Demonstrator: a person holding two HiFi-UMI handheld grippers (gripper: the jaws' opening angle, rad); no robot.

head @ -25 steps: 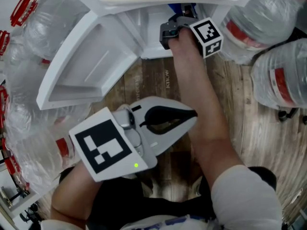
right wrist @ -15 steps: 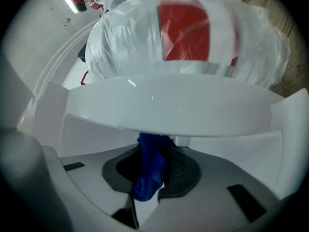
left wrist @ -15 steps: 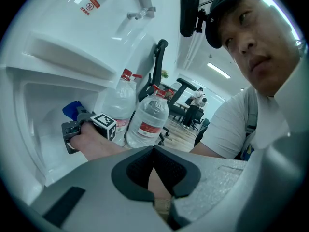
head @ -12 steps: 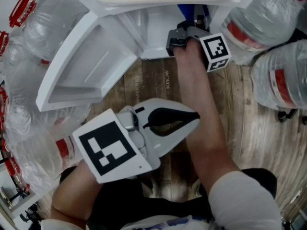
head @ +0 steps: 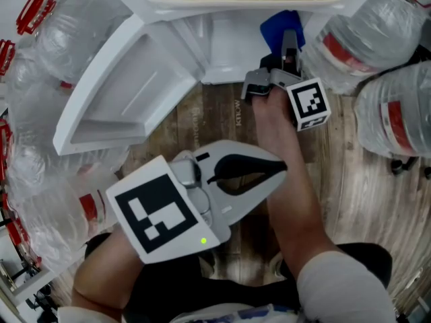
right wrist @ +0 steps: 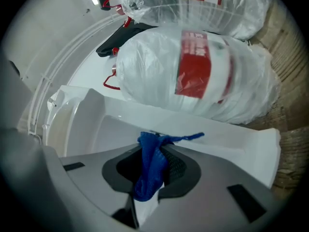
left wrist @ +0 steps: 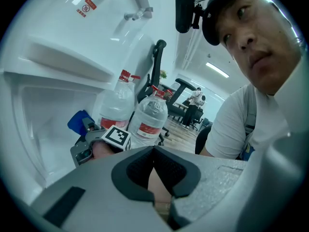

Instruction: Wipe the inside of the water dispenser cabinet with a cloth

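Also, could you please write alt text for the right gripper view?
The right hand-held gripper is shut on a blue cloth, close to a white cabinet surface. Beyond it are large plastic-wrapped water bottles with red labels, on a wooden floor.

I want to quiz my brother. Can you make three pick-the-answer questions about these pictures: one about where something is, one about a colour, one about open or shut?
1. Where is the cloth? A on the floor; B clamped in the right gripper; C on a chair.
2. What colour are the labels on the water bottles? A green; B red; C purple.
3. How is the cabinet door? A open; B shut; C taken off.
Answers: 1 B, its jaws pinch the cloth. 2 B, red bands wrap them. 3 A, it hangs wide open.
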